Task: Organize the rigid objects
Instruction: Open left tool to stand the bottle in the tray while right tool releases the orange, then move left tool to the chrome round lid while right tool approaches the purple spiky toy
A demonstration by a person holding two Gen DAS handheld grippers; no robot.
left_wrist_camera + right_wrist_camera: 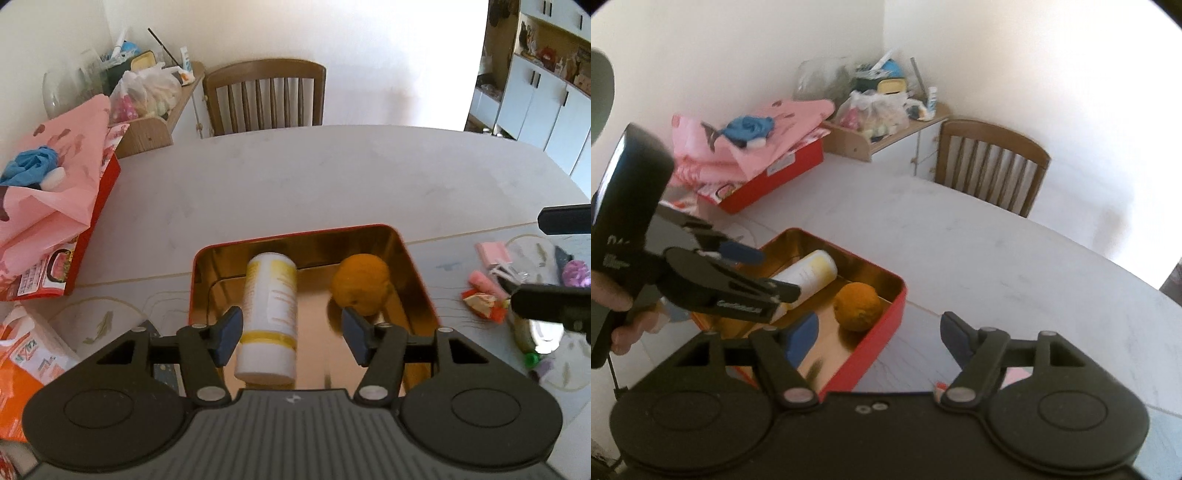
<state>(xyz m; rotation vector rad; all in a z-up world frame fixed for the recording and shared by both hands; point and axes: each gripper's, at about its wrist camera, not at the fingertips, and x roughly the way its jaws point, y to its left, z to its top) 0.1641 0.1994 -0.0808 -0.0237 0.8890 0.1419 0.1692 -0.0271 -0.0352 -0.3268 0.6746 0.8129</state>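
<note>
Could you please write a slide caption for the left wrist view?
Open left hand-held gripper above a red tin holding a white bottle and an orange.

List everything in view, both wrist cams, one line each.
tin: 1, red outside, gold inside, on the table
bottle: 1, white and yellow, lying in the tin
orange: 1, orange, in the tin, right of the bottle
table: 1, pale grey
chair: 1, brown wood, far side of the table
red box: 1, under pink paper, table's left
small items: several, pink and red, right of the tin
left gripper: 1, black, open, above the bottle
right gripper: 1, black, open, empty
</note>
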